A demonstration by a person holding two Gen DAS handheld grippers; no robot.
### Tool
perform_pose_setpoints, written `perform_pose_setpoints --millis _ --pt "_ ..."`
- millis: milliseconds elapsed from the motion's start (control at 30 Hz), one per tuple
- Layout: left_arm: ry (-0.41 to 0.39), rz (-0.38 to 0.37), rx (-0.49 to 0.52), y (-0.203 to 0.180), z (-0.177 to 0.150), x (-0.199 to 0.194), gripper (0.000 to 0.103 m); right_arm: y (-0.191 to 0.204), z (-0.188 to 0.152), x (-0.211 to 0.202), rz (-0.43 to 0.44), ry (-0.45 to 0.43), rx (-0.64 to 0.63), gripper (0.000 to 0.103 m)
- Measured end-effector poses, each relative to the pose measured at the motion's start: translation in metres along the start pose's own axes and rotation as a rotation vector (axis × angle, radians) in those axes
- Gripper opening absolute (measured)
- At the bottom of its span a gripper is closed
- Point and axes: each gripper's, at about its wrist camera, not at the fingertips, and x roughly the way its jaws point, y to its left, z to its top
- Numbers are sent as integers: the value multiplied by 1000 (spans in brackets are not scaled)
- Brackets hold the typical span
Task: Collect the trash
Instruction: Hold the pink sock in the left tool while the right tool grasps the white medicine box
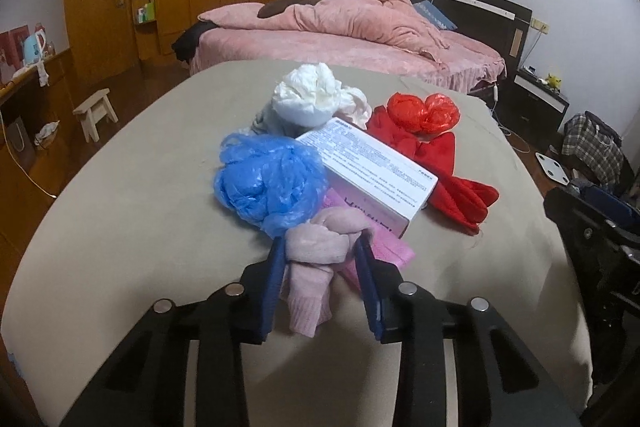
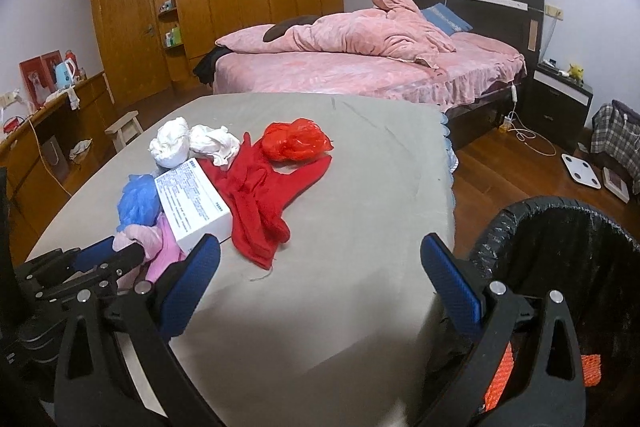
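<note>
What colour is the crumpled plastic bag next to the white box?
Blue. The crumpled plastic bag shows best in the left wrist view, left of the white box.

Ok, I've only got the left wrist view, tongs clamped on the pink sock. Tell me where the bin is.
Observer: The black-lined bin stands just off the table's right edge, on the opposite side from your pink sock.
Operator: Report the right tongs.
Observer: The right tongs are wide open and empty, above bare grey cloth.
Operator: Say what's in the bin.
Observer: Some orange mesh shows low down, apparently inside. The rest is dark.
</note>
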Motion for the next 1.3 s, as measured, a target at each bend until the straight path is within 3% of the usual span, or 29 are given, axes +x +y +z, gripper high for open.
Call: perform_pose_setpoints --millis 333,467,800,1100,1300 --pt "-70 -20 -22 9 12 -38 35 14 8 -5 19 -21 -23 98" --pt "-119 8 -14 15 19 -46 35 23 13 0 47 -19 -26 97" --pt "-131 90 -34 47 29 -26 35 61 25 44 128 21 -88 97" --pt "-124 105 -34 57 31 -12 35 82 24 80 180 120 -140 80" --pt "-122 104 -39 59 31 -11 35 93 23 89 192 161 -173 79"
